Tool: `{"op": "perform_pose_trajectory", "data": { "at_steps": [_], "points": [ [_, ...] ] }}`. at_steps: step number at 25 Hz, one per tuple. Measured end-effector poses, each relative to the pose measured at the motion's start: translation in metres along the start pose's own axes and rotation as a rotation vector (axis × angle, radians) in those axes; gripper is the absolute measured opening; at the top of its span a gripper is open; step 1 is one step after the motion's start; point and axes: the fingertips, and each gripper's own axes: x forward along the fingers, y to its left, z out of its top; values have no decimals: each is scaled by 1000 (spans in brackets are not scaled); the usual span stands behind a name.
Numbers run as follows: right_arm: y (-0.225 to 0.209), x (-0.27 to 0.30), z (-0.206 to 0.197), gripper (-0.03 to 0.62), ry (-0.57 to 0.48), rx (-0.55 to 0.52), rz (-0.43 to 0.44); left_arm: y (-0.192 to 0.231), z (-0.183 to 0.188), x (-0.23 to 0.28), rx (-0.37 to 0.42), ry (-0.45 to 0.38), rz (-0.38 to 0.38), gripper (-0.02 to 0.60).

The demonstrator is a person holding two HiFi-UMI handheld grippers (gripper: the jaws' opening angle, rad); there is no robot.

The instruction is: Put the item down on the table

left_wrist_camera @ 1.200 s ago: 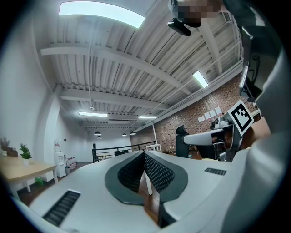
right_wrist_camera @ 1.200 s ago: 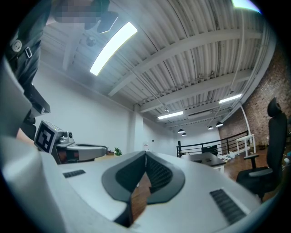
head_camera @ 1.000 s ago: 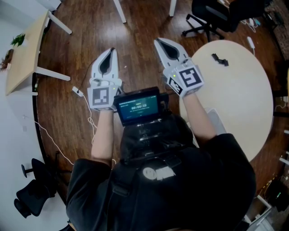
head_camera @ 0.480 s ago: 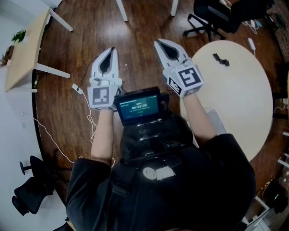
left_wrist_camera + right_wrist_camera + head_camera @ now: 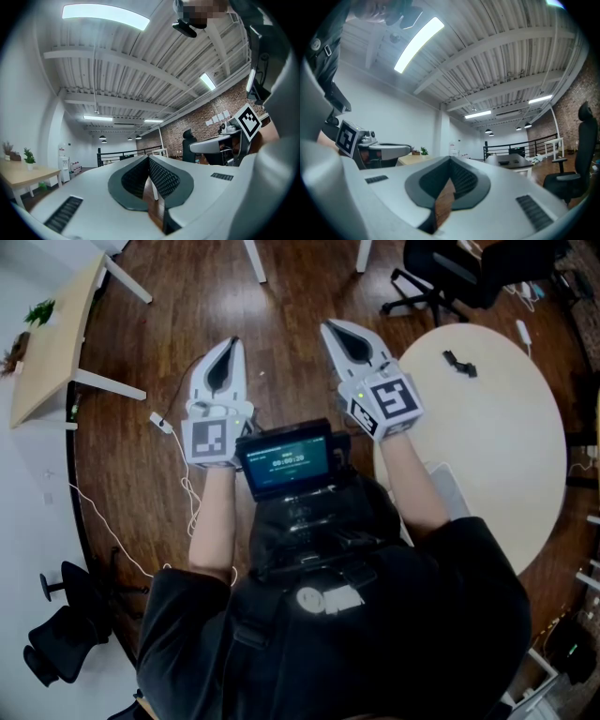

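Item: a small black object (image 5: 458,363) lies on the round pale-topped table (image 5: 506,446), near its far edge, well apart from both grippers.
Right gripper: the white right gripper (image 5: 326,327) is held level just beside the table's left rim; its jaws are closed tip to tip, with nothing between the dark ribbed pads.
Left gripper: the white left gripper (image 5: 233,341) is held level over the dark wooden floor (image 5: 281,296), side by side with the right one; its jaws are also pressed together and empty.
On the table: a small white object (image 5: 520,330) sits at the far rim, beyond the black one; bare tabletop lies between the right gripper and both.
Around: a black office chair (image 5: 436,277) stands by the table's far side; a pale wooden desk (image 5: 52,357) carrying a small green plant (image 5: 37,322) stands at the left; a thin white cable (image 5: 103,526) trails across the floor; a dark screen unit (image 5: 286,463) sits on the person's chest between the forearms.
Head view only: the tabletop and the black object on it.
Gripper views only: a ribbed white ceiling with strip lights, a brick wall and a black railing; each shows the other gripper's marker cube at its edge.
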Motion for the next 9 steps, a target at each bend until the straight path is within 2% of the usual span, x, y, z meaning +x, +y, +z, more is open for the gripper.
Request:
{"op": "perform_pose_trajectory", "data": {
  "at_steps": [9],
  "points": [
    [0, -2, 2, 2, 4, 1, 0, -2, 3, 0, -1, 2, -3, 0]
  ]
}}
